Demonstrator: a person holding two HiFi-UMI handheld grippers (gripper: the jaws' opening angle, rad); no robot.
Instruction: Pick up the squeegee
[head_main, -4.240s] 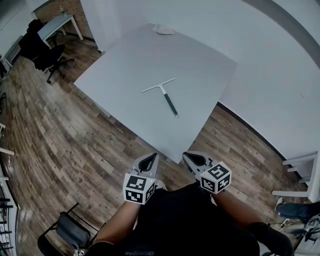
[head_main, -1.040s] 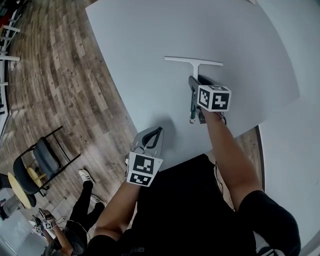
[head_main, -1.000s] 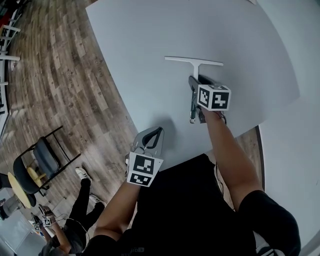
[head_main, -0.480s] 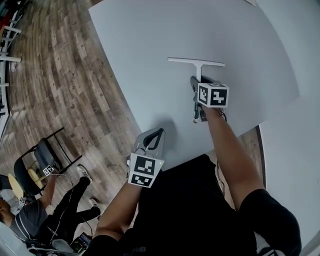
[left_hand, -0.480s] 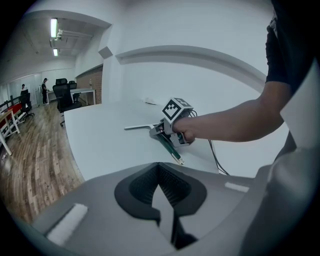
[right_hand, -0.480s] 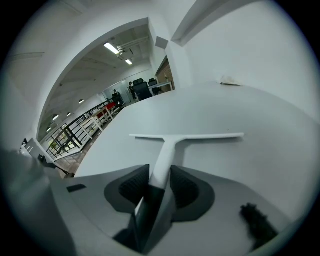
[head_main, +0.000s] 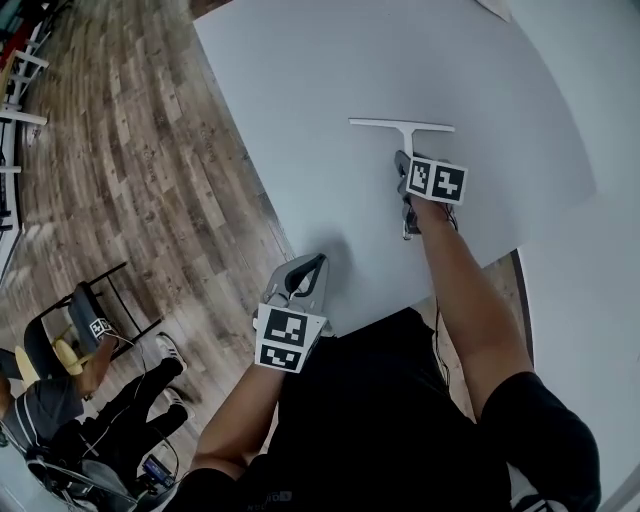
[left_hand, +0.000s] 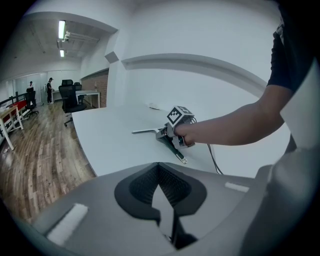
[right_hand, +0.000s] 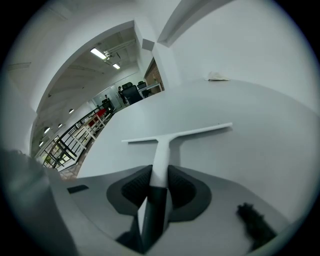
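Note:
The squeegee (head_main: 401, 124) lies flat on the white table (head_main: 300, 110), its pale blade across the far end and its dark handle pointing toward me. My right gripper (head_main: 403, 162) reaches down over the handle. In the right gripper view the handle (right_hand: 161, 165) fills the gap between the pads. These jaws have just been closing with the handle between them, and they now press on it. My left gripper (head_main: 303, 278) hovers at the table's near edge with nothing in it; its pads (left_hand: 150, 185) meet.
A crumpled white scrap (right_hand: 217, 76) lies at the table's far corner. Wooden floor (head_main: 130, 150) runs along the left, with a chair (head_main: 85, 305) and a seated person (head_main: 70, 420) at the lower left. A white wall (head_main: 590, 280) stands close on the right.
The right gripper's jaws have come in against the squeegee handle. The left gripper has drifted slightly up. A seated person has come into view at the lower left.

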